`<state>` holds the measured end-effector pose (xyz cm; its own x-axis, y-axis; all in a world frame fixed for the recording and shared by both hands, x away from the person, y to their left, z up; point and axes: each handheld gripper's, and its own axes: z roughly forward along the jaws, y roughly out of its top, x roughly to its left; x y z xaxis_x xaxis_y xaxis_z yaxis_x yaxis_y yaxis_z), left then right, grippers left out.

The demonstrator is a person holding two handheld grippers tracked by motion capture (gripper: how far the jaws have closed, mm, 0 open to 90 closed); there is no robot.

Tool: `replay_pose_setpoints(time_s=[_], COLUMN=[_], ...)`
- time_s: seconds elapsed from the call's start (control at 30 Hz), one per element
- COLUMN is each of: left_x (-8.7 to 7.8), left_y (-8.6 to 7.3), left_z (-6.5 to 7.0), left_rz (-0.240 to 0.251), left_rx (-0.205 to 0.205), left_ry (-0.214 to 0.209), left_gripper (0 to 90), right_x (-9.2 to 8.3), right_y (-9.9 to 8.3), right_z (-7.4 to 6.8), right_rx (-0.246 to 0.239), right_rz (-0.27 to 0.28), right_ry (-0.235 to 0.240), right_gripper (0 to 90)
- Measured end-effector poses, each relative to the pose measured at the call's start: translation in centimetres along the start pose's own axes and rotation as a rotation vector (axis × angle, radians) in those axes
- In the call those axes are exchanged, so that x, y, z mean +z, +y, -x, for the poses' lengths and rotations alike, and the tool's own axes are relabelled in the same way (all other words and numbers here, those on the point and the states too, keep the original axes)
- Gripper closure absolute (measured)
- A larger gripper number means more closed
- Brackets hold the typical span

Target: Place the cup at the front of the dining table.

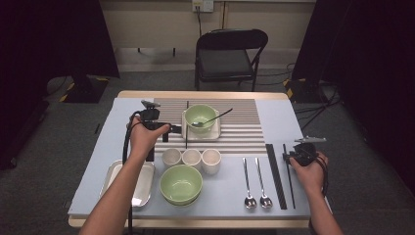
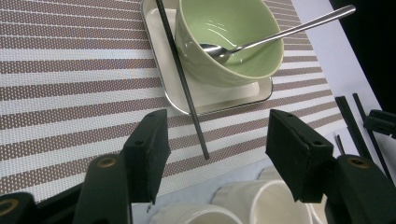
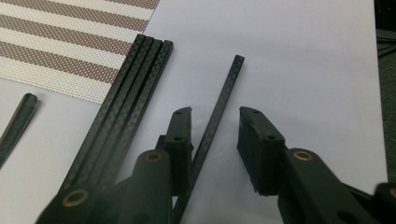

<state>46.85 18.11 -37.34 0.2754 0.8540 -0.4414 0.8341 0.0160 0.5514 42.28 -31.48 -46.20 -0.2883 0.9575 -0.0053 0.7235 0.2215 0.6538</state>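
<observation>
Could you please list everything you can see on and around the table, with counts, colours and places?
Green bowls: 2; one on the small tray with a spoon in it, one at the near edge.
Small tray: 1, white, on the striped mat.
Striped mat: 1, brown and white, far half of the table.
White cups: 3, in a row near the mat.
Metal tray: 1, silver, near left.
Spoons: 3, silver; two lie near right.
Black chopsticks: one on the mat, a bundle near right, a single one beside it.
Folding chair: 1, black, behind the table.
Left gripper: black, open, over the mat.
Right gripper: black, open around the single chopstick.
</observation>
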Motion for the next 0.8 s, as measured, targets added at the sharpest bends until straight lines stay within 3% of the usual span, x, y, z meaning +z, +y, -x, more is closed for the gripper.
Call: replay_pose_setpoints(time_s=[0.17, 0.3, 0.5, 0.67, 0.8], left_x=[-0.1, -0.3, -0.4, -0.5, -0.5], left_y=[0.0, -0.2, -0.7, -0.9, -1.0], left_z=[0.0, 0.0, 0.1, 0.2, 0.1], left_rz=[0.001, 0.000, -0.003, -0.001, 0.002], left_rx=[0.005, 0.012, 0.019, 0.017, 0.016], left_ry=[-0.008, -0.005, -0.005, -0.008, -0.005], left_gripper=[39.6, 39.6, 39.6, 39.6, 39.6], right_x=[0.1, 0.3, 0.5, 0.5, 0.5], right_y=[0.6, 1.0, 1.9, 2.2, 2.0], right_z=[-0.3, -0.3, -0.9, -0.8, -0.2], right_rx=[0.037, 0.076, 0.072, 0.110, 0.150], right_rz=[-0.043, -0.075, -0.140, -0.160, -0.143], right_ry=[-0.012, -0.019, -0.063, -0.056, -0.027], right_gripper=[77.6, 79.1, 80.8, 82.9, 86.2])
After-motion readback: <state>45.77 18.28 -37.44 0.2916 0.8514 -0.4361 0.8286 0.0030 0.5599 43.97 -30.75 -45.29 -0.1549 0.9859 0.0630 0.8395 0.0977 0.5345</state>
